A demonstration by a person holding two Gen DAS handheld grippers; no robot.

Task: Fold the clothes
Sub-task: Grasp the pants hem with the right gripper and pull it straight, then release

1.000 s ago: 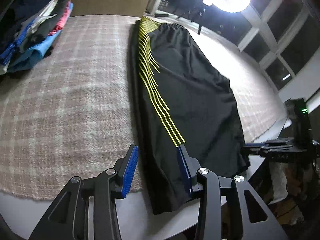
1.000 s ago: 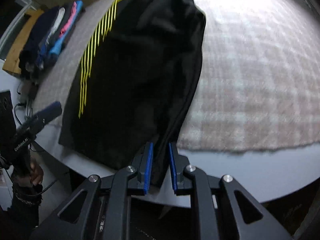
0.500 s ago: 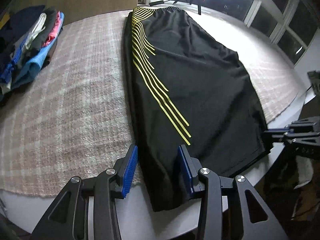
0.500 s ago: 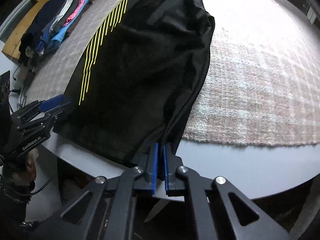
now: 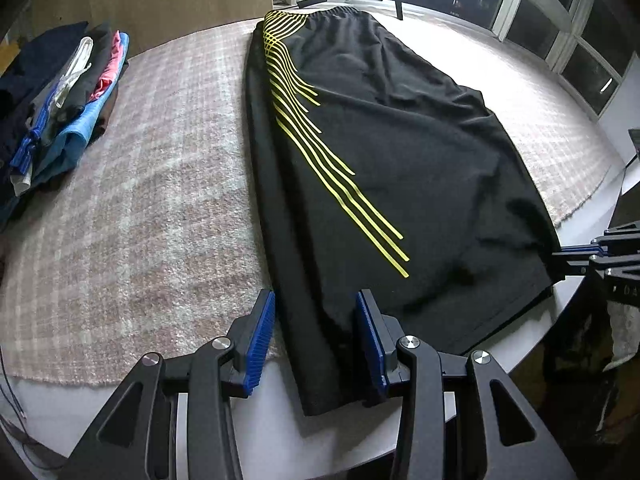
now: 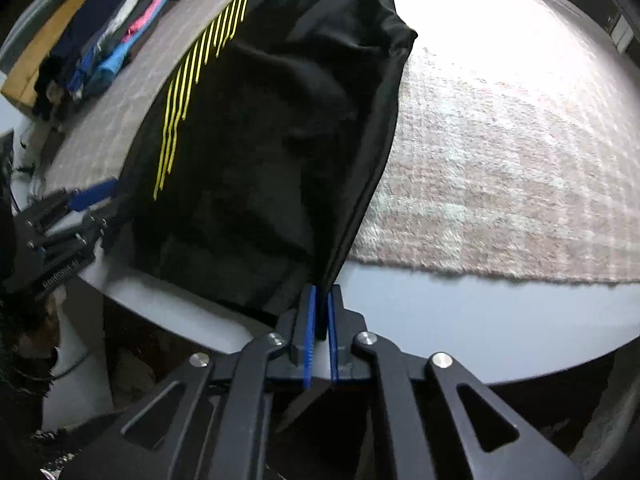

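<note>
**Left wrist view and right wrist view: black shorts spread on the desk, one hem corner gripped**

Left wrist view. Black shorts (image 5: 400,152) with curved yellow stripes (image 5: 320,148) lie flat on a pale plaid blanket (image 5: 152,200) that covers most of a white desk (image 5: 280,432). The waistband points toward 12 o'clock; the hem hangs slightly over the desk edge at 6 o'clock. The left hand-held gripper (image 5: 316,340) has its blue-padded fingers (image 5: 260,340) apart, one on each side of the near hem corner, and not closed on the cloth. At 9 to 10 o'clock a pile of folded clothes (image 5: 68,108) in navy, blue, pink and white rests on the blanket, well apart from the shorts. At 3 o'clock the right hand-held gripper (image 5: 580,252) meets the other hem corner at the desk edge. Dark windows (image 5: 560,20) run along 1 to 2 o'clock.

Right wrist view. The right hand-held gripper (image 6: 320,320) is clamped together on the hem corner of the shorts (image 6: 260,140), the black fabric pinched between its blue pads (image 6: 309,332) just past the desk (image 6: 460,320) rim. From the grip a taut fold of cloth rises toward 12 o'clock. The blanket (image 6: 500,160) fills 1 to 3 o'clock. The yellow stripes (image 6: 188,80) run toward 11 o'clock, and the clothes pile (image 6: 108,44) sits at 10 o'clock beside a cardboard box (image 6: 36,60), whose contents cannot be told. The left hand-held gripper (image 6: 80,208) appears at 9 o'clock by the far hem corner.
</note>
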